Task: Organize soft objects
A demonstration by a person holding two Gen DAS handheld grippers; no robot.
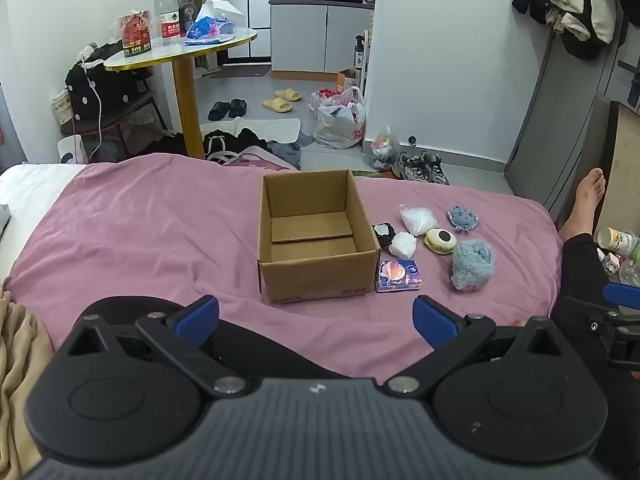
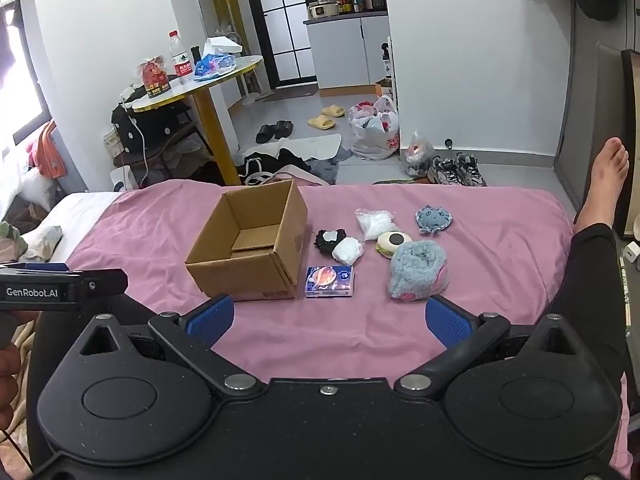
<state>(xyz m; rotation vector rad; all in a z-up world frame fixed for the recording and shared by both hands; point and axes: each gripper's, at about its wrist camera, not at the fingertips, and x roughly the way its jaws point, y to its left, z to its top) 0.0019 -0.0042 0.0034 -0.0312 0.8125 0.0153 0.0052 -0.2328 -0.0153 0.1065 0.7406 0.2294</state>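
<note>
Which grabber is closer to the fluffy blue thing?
Right. The right gripper sits just in front of the fluffy blue thing; the left gripper is in front of the cardboard box, farther left.

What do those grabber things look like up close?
Both grabbers are black plastic with two big round discs and silver bolts. The left gripper and right gripper each have two fingers with bumpy blue pads. White "GenRobot.AI" lettering marks the left one's side.

empty cardboard box, soft objects beside
</note>
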